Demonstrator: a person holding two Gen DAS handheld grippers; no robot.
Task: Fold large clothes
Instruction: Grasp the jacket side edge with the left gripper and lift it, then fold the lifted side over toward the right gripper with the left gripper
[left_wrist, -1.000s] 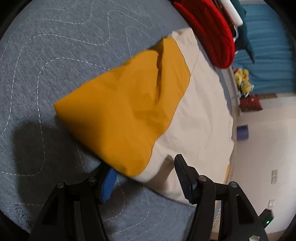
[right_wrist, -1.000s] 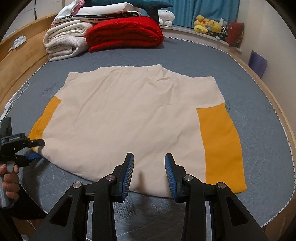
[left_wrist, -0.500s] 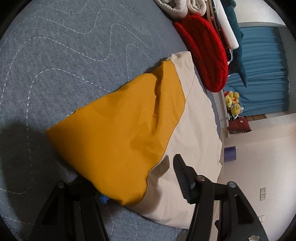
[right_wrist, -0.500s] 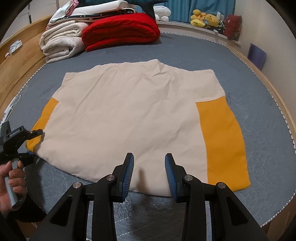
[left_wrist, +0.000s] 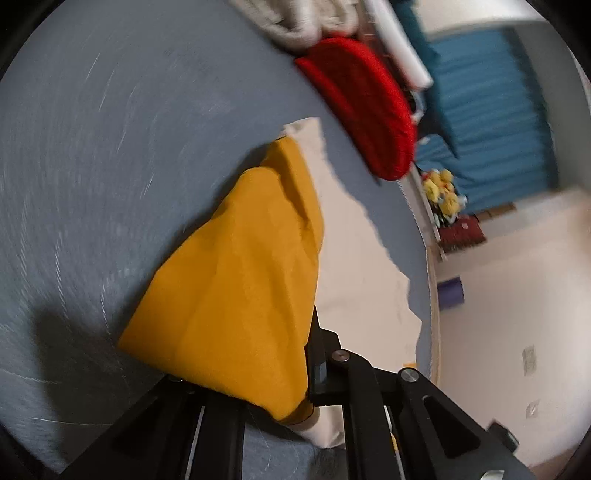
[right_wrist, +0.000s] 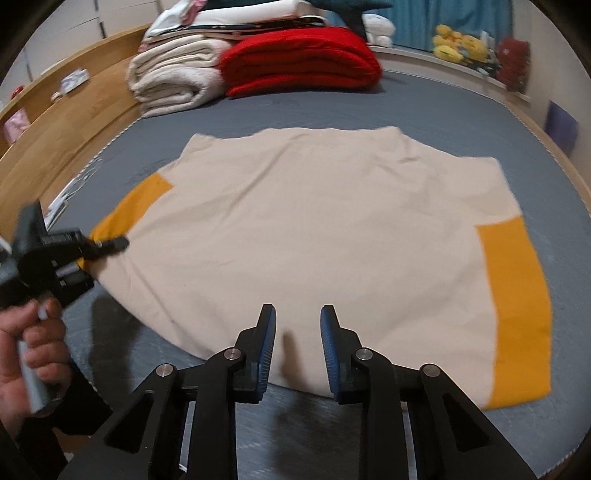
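Note:
A large cream shirt with mustard-yellow sleeves lies spread flat on the grey quilted bed. My left gripper is shut on the left yellow sleeve and lifts it off the bed; the cloth drapes over the fingers in the left wrist view. My right gripper is open and empty, hovering over the shirt's near hem at the middle. The right yellow sleeve lies flat.
Folded cream towels and a red blanket are stacked at the bed's far end. A wooden bed frame runs along the left. Yellow plush toys sit on a ledge at the back right.
My left gripper has closed on the yellow sleeve and raised it toward the shirt's middle. My right gripper has moved slightly forward over the hem and stays open.

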